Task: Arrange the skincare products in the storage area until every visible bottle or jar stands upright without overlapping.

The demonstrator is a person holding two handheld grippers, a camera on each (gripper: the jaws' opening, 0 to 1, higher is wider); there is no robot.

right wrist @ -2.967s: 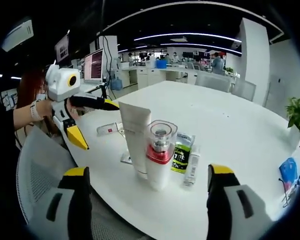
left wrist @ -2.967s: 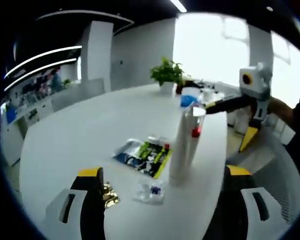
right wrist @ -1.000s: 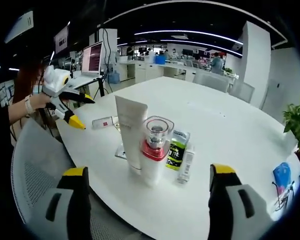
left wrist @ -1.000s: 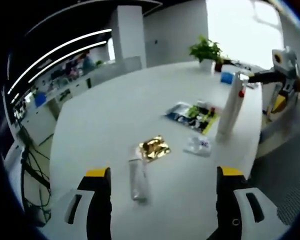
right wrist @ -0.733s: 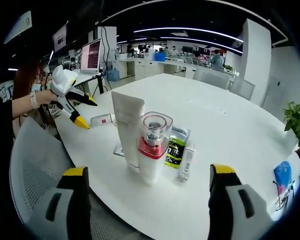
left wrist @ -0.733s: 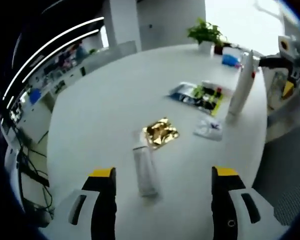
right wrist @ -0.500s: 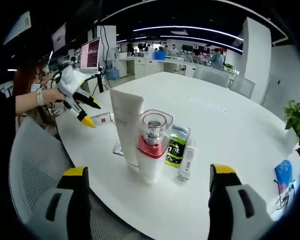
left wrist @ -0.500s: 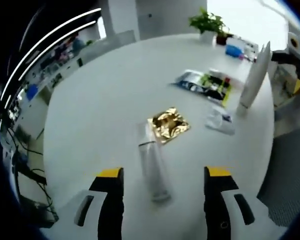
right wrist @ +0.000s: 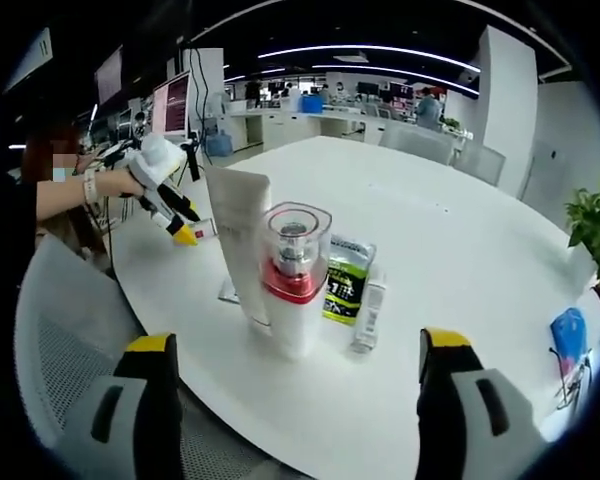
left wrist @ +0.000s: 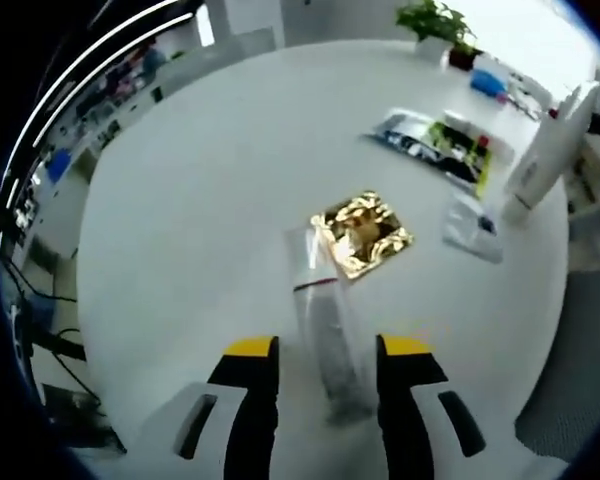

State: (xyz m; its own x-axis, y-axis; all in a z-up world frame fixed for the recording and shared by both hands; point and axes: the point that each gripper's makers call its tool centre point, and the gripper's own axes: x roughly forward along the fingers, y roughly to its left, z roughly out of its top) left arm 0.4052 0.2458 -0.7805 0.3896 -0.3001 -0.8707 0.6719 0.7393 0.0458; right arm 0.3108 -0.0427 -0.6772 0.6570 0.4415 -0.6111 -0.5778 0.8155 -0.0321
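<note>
- Closing in since the earlier frames, the left gripper (left wrist: 320, 365) is now straddling the lying clear bottle (left wrist: 325, 320); its jaws have narrowed around the bottle's lower end, but contact is not clear, so I cannot tell if it is gripping.
- Left gripper view: bottle is lying flat on the white table (left wrist: 180, 200), its far end just beside a gold sachet (left wrist: 365, 232).
- Farther right, a small clear packet (left wrist: 470, 225) is lying near the foot of a white tube (left wrist: 545, 150) that is standing upright.
- Beyond it, a dark sachet pile (left wrist: 435, 145) is lying flat; a plant (left wrist: 435, 20) and a blue item (left wrist: 485, 82) are sitting at the far edge.
- Right gripper view: right gripper (right wrist: 292, 385) is hanging wide open, holding nothing, off the table edge.
- Just ahead, a red-collared pump bottle (right wrist: 292, 275) is standing upright, touching or overlapping the tube (right wrist: 240, 240) behind it in this view.
- Green sachet (right wrist: 345, 280) and a small white tube (right wrist: 368, 315) are lying flat to its right.
- Far left, a person's hand is holding the left gripper (right wrist: 175, 215) down at the table.
</note>
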